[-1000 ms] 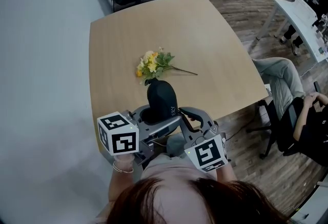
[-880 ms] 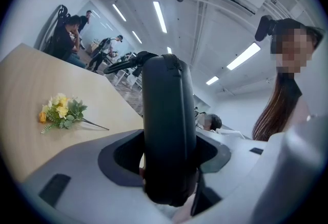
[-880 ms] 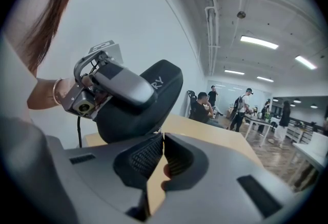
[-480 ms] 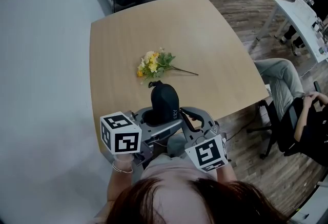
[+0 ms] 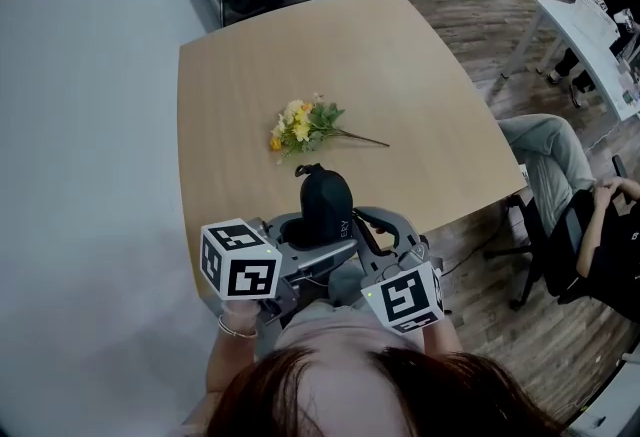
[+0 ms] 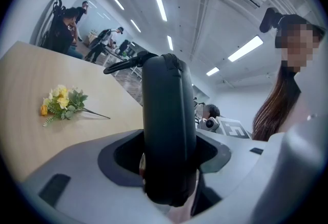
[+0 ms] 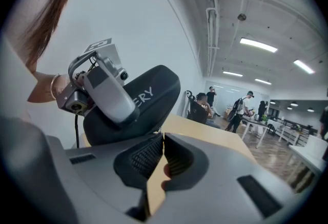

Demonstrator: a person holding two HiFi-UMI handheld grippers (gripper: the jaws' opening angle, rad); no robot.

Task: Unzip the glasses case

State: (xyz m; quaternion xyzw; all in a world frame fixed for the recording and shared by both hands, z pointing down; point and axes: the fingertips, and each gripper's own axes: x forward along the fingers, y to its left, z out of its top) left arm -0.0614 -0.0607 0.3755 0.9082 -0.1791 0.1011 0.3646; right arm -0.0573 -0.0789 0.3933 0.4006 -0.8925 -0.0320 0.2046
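Clamping glasses case (image 6: 169, 105) in left gripper (image 6: 166, 166), right gripper (image 7: 163, 154) pinched together (empty); unzipping seemingly not yet begun.

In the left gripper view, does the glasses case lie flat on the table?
No, the glasses case stands upright between the jaws of the left gripper, which press on its two sides.

Left gripper (image 6: 169, 166): I held it tilted slightly down, jaws wide, clamped on the glasses case (image 6: 166, 100). Right gripper (image 7: 163, 142): close beside, jaws closed together.
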